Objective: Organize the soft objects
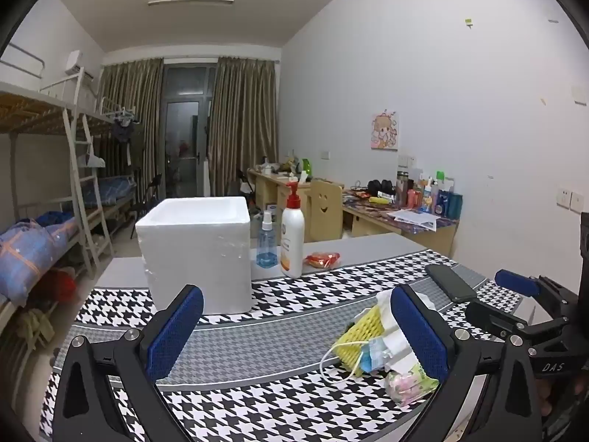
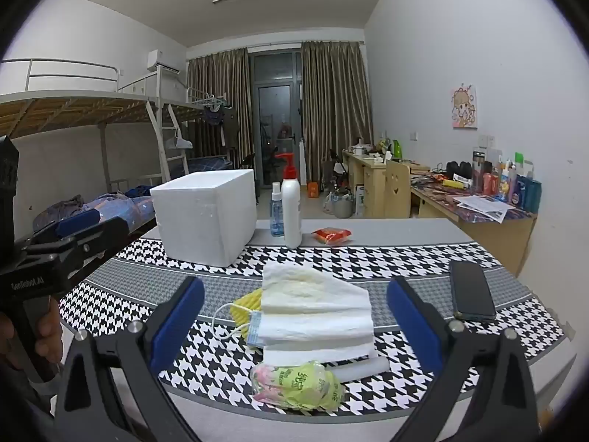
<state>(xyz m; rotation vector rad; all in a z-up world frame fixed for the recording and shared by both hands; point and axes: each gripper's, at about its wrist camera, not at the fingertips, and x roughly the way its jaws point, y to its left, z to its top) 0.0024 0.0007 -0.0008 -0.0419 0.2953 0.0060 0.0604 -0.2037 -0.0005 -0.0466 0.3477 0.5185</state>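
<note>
Both the left gripper [image 1: 294, 326] and the right gripper [image 2: 296, 322] hover with jaws spread wide, holding nothing. The pile of soft things [image 2: 313, 316] lies on the near checked mat [image 2: 405, 254], the white foam box [image 2: 206, 213] farther left.

You see folded white tissues [image 2: 313, 313] heaped over a yellow foam net [image 2: 247, 304], face mask [image 2: 254, 331] and green packet [image 2: 298, 386].
</note>
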